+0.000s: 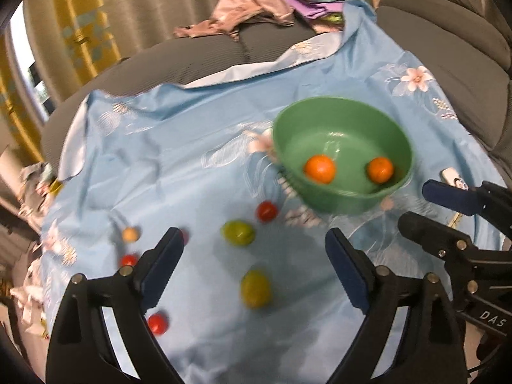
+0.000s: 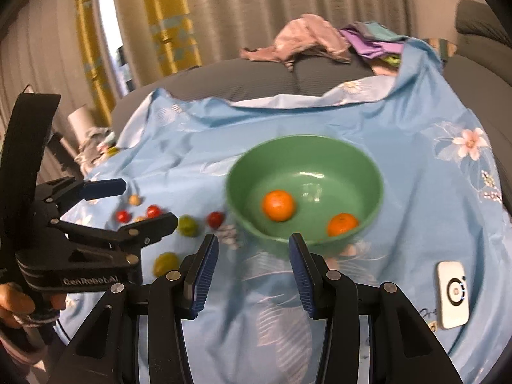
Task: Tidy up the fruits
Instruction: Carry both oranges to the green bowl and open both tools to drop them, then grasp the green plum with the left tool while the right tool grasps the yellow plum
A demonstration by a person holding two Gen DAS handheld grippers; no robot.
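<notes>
A pale blue floral cloth [image 1: 192,147] lies under everything. The round green plastic bowl [image 2: 368,172], just ahead of the right gripper [image 2: 253,273] fingers, holds two oranges [image 2: 278,205]. Both grippers' fingers are spread wide, holding nothing. Between the left gripper [image 1: 254,270] fingers lie two yellow-green fruits [image 1: 255,288]; small red tomatoes [image 1: 266,211] lie around them.

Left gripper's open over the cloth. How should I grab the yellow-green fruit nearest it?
Take the nearer yellow-green fruit across its narrower middle, coming straight down from above. It lies alone on the blue cloth, slightly elongated, with room on both sides, and the open left gripper is already just above it.
</notes>
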